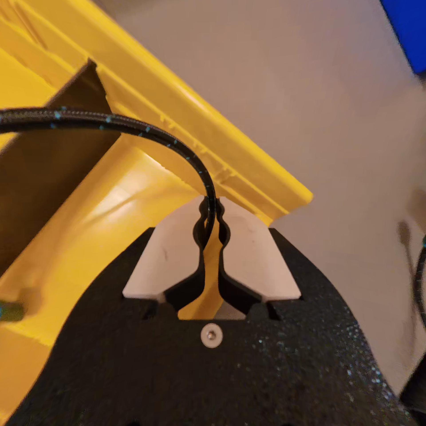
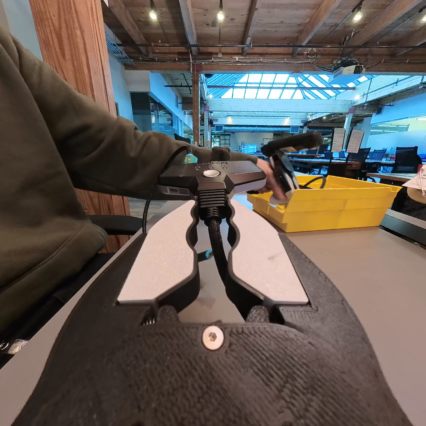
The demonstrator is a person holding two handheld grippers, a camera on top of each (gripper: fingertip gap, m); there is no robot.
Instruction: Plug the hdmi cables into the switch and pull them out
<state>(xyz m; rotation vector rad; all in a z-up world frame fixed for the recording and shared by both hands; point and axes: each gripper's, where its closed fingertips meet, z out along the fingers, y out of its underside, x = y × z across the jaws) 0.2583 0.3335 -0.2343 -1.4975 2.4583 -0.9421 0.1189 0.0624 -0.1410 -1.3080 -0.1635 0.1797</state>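
My left gripper [image 1: 211, 202] is shut on a black braided HDMI cable [image 1: 143, 130] with pale flecks. The cable arcs up from the fingertips and runs off to the left over the yellow bin [image 1: 161, 96]. My right gripper [image 2: 212, 207] is shut on the ribbed neck of the black HDMI switch [image 2: 214, 177], held level above the grey table [image 2: 357, 265]. The switch's own braided lead [image 2: 215, 244] hangs back between my fingers. A cable with a teal plug [image 2: 190, 159] sits in the switch's far left side. The left gripper [image 2: 283, 175] also shows beyond, over the bin.
The yellow bin [image 2: 322, 202] stands at the table's back right with a dark divider [image 1: 57, 147] inside. A person's olive sleeve [image 2: 69, 149] reaches across the left. Another dark cable [image 1: 419, 283] lies at the right edge. A wooden post [image 2: 73, 69] stands behind.
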